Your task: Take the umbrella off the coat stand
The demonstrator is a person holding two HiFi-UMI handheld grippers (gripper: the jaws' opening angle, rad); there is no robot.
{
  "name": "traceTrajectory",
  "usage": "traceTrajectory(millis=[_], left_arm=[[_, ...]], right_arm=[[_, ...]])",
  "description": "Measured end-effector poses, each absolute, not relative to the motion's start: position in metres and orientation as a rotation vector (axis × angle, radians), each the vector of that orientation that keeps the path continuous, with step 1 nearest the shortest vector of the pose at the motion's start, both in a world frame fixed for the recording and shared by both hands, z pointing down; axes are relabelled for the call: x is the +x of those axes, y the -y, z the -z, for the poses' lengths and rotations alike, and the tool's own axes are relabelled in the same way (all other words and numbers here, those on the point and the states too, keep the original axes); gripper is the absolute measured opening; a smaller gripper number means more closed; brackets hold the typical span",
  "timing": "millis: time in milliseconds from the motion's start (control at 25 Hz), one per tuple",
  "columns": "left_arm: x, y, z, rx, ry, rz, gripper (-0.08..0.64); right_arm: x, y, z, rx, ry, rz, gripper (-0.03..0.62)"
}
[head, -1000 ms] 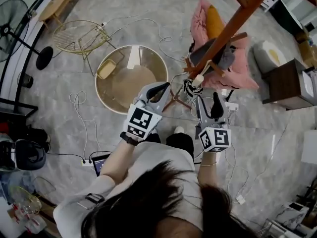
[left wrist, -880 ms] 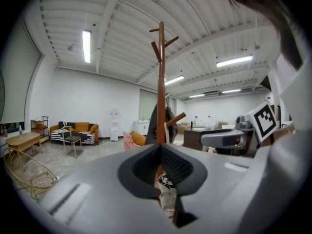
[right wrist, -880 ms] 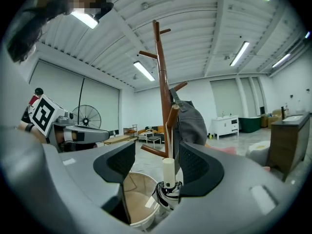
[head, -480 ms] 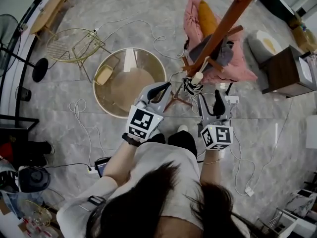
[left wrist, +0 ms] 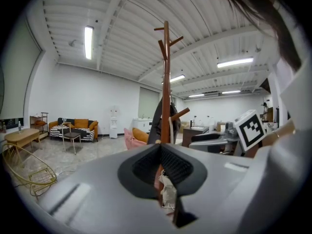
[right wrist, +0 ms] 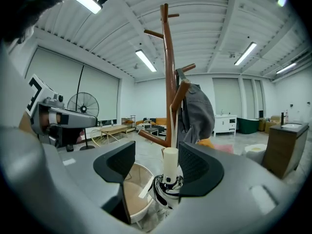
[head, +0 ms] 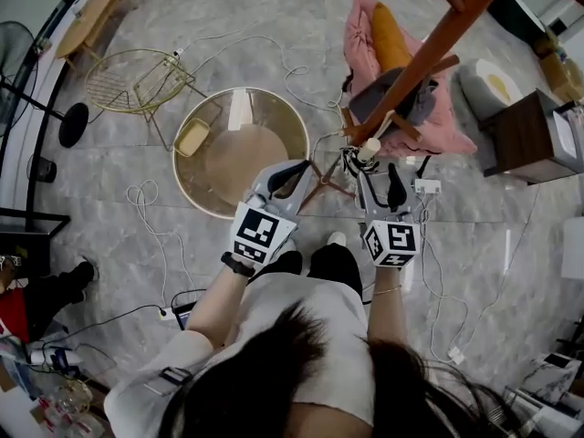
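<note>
The wooden coat stand [head: 429, 48] slants across the head view, and a grey garment [right wrist: 196, 113] hangs from one peg. The folded black-and-white umbrella [right wrist: 167, 193] with a cream handle [right wrist: 170, 164] hangs low by the stand's pole [right wrist: 169, 67]. My right gripper [right wrist: 157, 163] is open, and the cream handle stands between its jaws, nearer the right pad. In the head view that gripper [head: 376, 173] sits just below the handle [head: 368, 151]. My left gripper [head: 290, 170] is shut and holds nothing, left of the stand's foot. It points at the stand [left wrist: 166, 82].
A round gold-rimmed glass table [head: 192, 130] stands left of the stand, with a wire chair [head: 137, 71] beyond it. A pink chair with an orange cushion [head: 388, 39] sits behind the stand. Cables [head: 146, 199] trail over the floor. A dark cabinet [head: 534, 140] is at the right.
My right gripper has moved forward and up, so the umbrella handle now stands between its jaws. The left gripper has barely shifted.
</note>
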State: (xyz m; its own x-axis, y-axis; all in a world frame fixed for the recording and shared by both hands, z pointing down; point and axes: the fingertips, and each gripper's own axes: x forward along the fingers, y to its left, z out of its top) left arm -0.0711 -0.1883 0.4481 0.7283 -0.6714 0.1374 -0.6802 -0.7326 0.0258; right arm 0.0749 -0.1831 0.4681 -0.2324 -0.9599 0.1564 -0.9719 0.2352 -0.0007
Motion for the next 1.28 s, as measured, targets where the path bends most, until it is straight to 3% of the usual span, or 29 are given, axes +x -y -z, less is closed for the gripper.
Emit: traceTrajectory(millis=[1280], left_arm=[[-0.046, 0.199, -0.483, 2.834, 1.080, -0.230, 0.058]], right_arm=[[0.089, 0.265, -0.545, 1.981, 2.168, -0.288, 0.256]])
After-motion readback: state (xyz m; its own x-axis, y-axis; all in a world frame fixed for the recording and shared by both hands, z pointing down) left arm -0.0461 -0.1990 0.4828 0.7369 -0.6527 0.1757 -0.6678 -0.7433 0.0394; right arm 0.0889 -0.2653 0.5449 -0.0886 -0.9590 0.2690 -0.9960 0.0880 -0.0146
